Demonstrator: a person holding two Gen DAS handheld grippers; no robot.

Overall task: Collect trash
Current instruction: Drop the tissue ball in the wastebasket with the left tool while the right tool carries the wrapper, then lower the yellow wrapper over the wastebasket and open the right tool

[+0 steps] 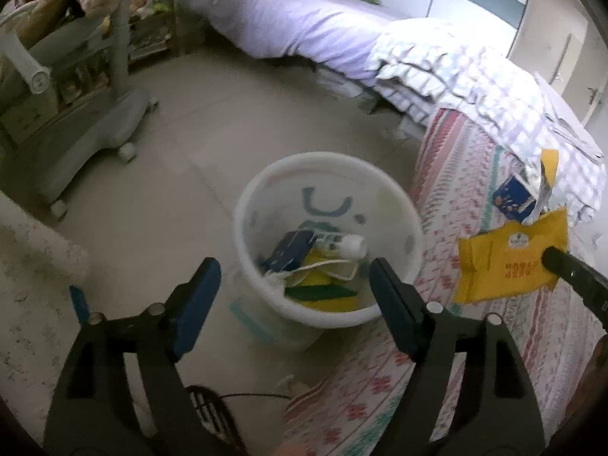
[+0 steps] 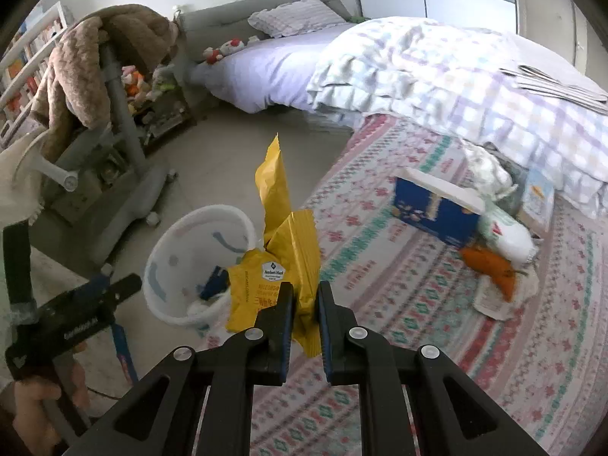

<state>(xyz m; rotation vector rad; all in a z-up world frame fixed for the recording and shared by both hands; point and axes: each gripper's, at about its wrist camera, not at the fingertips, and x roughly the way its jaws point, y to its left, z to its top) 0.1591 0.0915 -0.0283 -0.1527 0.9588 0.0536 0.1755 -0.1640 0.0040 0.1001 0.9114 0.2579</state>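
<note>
A white trash bucket (image 1: 395, 205) stands on the floor at the rug's edge, holding several pieces of trash; it also shows in the right wrist view (image 2: 171, 243). My left gripper (image 1: 294, 283) is open and empty, hovering just before the bucket's near rim. My right gripper (image 2: 304, 294) is shut on a yellow snack wrapper (image 2: 283, 235) and holds it in the air to the right of the bucket; the wrapper also shows in the left wrist view (image 1: 505, 266). More trash lies on the rug: a blue box (image 2: 433, 209), a white bag (image 2: 505, 235), an orange wrapper (image 2: 494, 266).
A patterned rug (image 2: 418, 323) covers the floor on the right. A bed (image 2: 437, 72) with a checked quilt runs along the back. A grey wheeled chair base (image 1: 95, 133) draped with a brown blanket stands left. A black cable (image 1: 247, 395) lies near me.
</note>
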